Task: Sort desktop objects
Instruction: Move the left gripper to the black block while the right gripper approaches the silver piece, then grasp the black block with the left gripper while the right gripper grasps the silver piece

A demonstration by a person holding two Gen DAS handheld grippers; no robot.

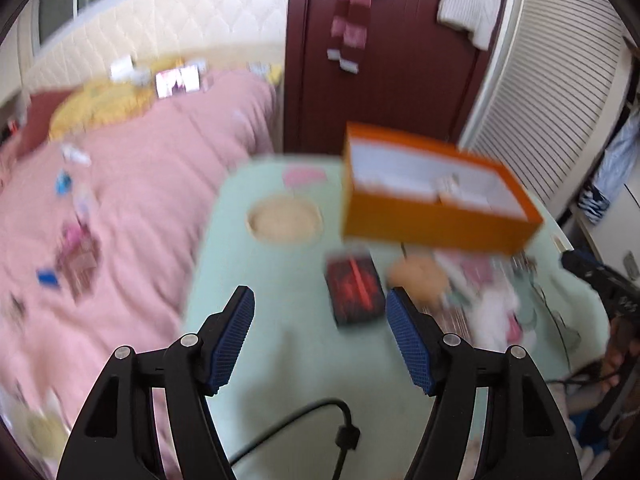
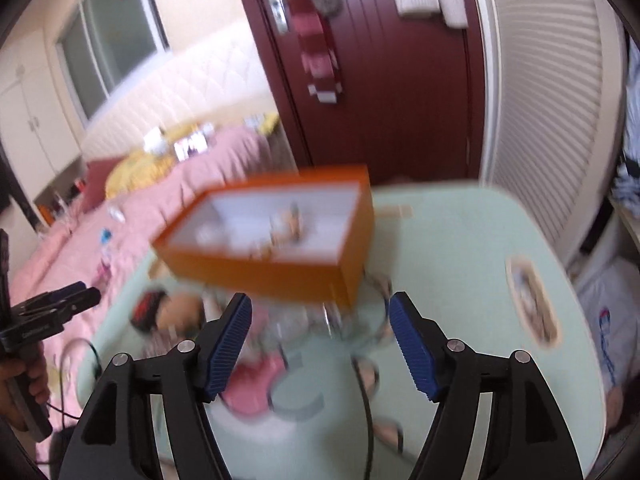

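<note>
An orange box [image 1: 436, 222] with a white inside stands on the pale green table [image 1: 280, 352]; the right wrist view shows the orange box [image 2: 272, 272] from its other side. A black and red card box [image 1: 354, 294] lies in front of it, with a round tan object [image 1: 418, 274] and a blurred heap of small items [image 1: 484, 300] to the right. My left gripper [image 1: 320, 304] hangs open over bare table, left of the card box. My right gripper [image 2: 320, 312] stands open above the heap [image 2: 280, 344], nothing between its pads. Both views are motion-blurred.
A round shallow wooden dish [image 1: 284, 220] and a pink card [image 1: 304, 176] sit at the table's far side. A black cable [image 1: 340, 428] runs across the near edge. A pink bed [image 1: 112, 216] with scattered items lies left; a dark red door [image 1: 384, 92] stands behind.
</note>
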